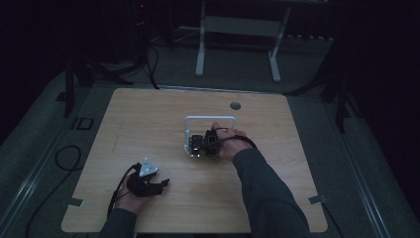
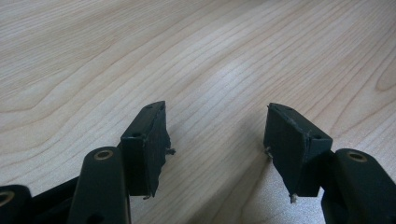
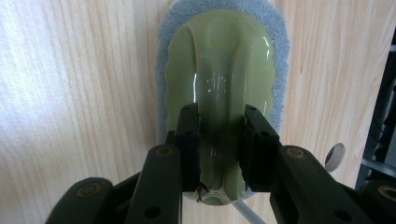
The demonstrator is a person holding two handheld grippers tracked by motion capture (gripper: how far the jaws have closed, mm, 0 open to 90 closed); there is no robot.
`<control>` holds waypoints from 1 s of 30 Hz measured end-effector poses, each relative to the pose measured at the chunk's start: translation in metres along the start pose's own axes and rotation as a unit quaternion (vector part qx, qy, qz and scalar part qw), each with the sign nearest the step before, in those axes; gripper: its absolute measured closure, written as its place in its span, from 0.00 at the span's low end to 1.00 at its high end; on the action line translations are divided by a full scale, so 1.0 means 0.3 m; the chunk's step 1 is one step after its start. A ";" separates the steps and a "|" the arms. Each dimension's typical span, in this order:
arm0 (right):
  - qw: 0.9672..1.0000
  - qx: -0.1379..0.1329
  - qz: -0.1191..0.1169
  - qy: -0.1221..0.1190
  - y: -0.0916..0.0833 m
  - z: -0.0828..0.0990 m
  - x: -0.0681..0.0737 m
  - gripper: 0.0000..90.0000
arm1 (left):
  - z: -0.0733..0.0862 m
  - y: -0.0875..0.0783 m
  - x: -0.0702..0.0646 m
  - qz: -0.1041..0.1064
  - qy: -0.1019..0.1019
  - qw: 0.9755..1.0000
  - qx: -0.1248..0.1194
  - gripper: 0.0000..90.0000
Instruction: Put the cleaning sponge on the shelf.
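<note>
A green scrubber (image 3: 219,56) with a grey-blue pad (image 3: 281,70) around its rim lies flat on the wooden table (image 3: 84,93). My right gripper (image 3: 219,114) points down at it, and its black jaws are shut on the raised green grip ridge along the middle. In the high view that right gripper (image 1: 200,144) sits at the table's centre, inside a white frame (image 1: 209,118), with the scrubber hidden beneath it. My left gripper (image 1: 161,184) rests near the front left of the table. The left gripper (image 2: 217,112) is open, with bare wood between its jaws.
A round cable hole (image 1: 235,105) lies in the tabletop (image 1: 148,124) behind the white frame, and the hole (image 3: 335,156) also appears by the right jaw. The room is dark. A white stand (image 1: 237,29) is on the floor beyond the table.
</note>
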State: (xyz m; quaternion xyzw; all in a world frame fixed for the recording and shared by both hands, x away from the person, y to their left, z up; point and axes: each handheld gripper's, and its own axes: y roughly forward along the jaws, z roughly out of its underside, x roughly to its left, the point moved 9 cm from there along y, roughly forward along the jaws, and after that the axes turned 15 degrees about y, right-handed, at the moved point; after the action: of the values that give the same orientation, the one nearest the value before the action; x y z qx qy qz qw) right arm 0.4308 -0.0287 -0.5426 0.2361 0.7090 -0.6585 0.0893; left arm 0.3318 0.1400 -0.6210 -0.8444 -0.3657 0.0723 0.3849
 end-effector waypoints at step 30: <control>0.997 -0.028 0.068 0.039 0.033 0.001 -0.066 0.67 | 0.001 -0.001 0.000 0.001 0.001 1.000 0.000 0.44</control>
State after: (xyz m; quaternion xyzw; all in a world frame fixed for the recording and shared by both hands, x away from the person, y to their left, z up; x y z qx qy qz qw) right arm 0.4525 -0.0330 -0.5428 0.3065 0.7122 -0.6213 0.1130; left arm 0.3316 0.1403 -0.6210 -0.8445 -0.3648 0.0722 0.3854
